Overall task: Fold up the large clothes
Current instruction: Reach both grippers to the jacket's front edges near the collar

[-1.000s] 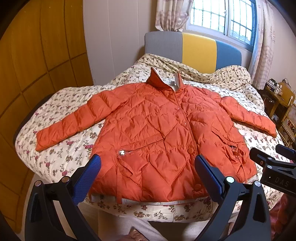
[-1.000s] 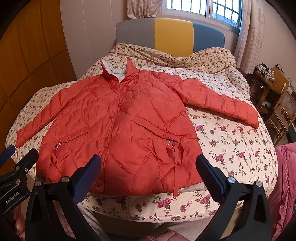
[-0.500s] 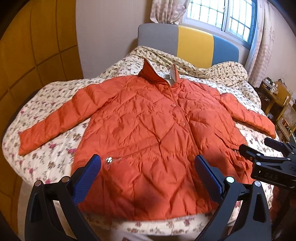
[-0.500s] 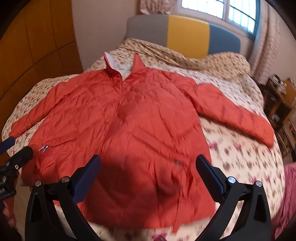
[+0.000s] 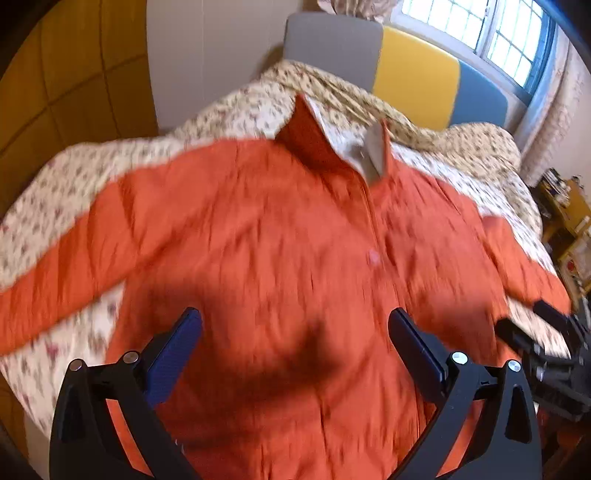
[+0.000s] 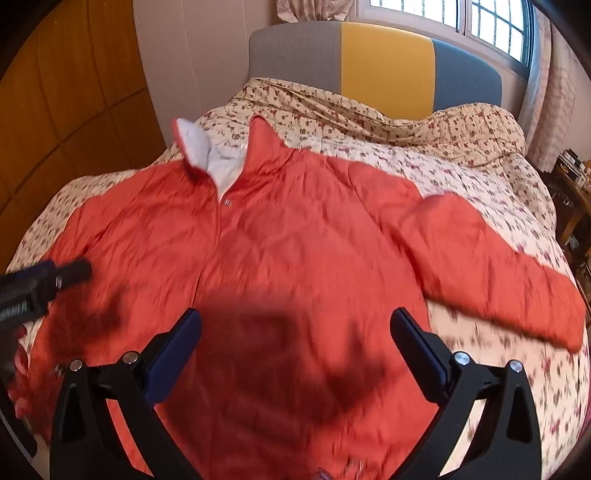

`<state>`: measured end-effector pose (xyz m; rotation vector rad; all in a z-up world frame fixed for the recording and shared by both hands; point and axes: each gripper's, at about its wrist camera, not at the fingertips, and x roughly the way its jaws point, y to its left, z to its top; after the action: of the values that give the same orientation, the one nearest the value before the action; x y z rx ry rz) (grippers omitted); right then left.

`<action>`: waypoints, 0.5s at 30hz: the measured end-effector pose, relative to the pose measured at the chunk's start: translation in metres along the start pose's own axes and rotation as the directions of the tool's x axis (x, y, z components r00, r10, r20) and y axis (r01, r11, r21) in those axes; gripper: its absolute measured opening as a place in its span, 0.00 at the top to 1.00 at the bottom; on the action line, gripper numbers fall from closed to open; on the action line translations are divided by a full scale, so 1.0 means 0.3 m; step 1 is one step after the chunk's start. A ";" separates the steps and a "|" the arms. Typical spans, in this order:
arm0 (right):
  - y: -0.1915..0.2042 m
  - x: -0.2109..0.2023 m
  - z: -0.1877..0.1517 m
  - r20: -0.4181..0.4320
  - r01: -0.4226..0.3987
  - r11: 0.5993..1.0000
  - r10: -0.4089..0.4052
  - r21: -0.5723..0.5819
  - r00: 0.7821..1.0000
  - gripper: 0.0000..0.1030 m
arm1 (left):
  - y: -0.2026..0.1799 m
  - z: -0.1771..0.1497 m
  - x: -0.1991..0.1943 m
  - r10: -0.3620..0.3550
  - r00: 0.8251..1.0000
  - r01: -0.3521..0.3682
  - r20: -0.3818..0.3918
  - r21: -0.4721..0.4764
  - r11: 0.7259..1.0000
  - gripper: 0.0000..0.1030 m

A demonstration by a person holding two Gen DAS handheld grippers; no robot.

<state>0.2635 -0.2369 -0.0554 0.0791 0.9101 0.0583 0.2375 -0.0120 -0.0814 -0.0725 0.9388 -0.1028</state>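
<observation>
An orange quilted jacket [image 5: 288, 236] [image 6: 295, 251] lies face up and spread flat on the bed, collar toward the headboard, both sleeves stretched out sideways. My left gripper [image 5: 295, 332] hovers open over the jacket's lower front, nothing between its blue pads. My right gripper [image 6: 295, 332] is open too, above the lower front slightly right of the button line. Each casts a dark shadow on the fabric. The right gripper's tip [image 5: 546, 332] shows at the left wrist view's right edge, the left gripper's tip [image 6: 44, 284] at the right wrist view's left edge. The hem is out of sight.
A floral quilt [image 6: 461, 177] covers the bed, bunched before the grey, yellow and blue headboard [image 6: 384, 70]. Wooden wardrobe panels [image 5: 66, 92] stand left. A window with curtains [image 5: 498, 33] and cluttered wooden furniture [image 5: 569, 218] are on the right.
Both grippers have moved forward and lower over the bed, from beyond its foot to above the jacket's lower front. The jacket has not moved. Both stayed open.
</observation>
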 end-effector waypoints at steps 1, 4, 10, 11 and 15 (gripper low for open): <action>-0.002 0.023 0.026 -0.002 -0.003 1.000 0.003 0.002 1.000 0.09 | -0.009 0.052 0.021 0.011 1.000 -0.011 0.025 0.005 1.000 0.03; -0.008 0.097 0.111 0.002 -0.026 0.999 0.026 0.020 1.000 0.13 | -0.026 0.190 0.084 0.002 0.999 -0.001 0.045 -0.002 1.000 0.03; -0.020 0.178 0.166 -0.003 -0.005 0.999 0.005 0.044 1.000 0.13 | -0.053 0.466 0.217 0.026 0.987 -0.019 0.161 -0.043 0.999 0.03; -0.028 0.192 0.166 -0.010 -0.006 0.999 0.006 0.050 1.000 0.13 | -0.055 0.505 0.254 0.029 0.985 -0.020 0.169 -0.050 0.999 0.03; -0.054 0.229 0.164 -0.027 -0.005 0.998 0.007 0.061 1.000 0.13 | -0.059 0.593 0.409 0.069 0.989 -0.063 0.130 -0.050 0.997 0.25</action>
<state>0.3446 -0.2494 -0.0808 0.1385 0.9391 0.0374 0.4522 -0.0413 -0.0730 -0.0897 0.8109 -0.0150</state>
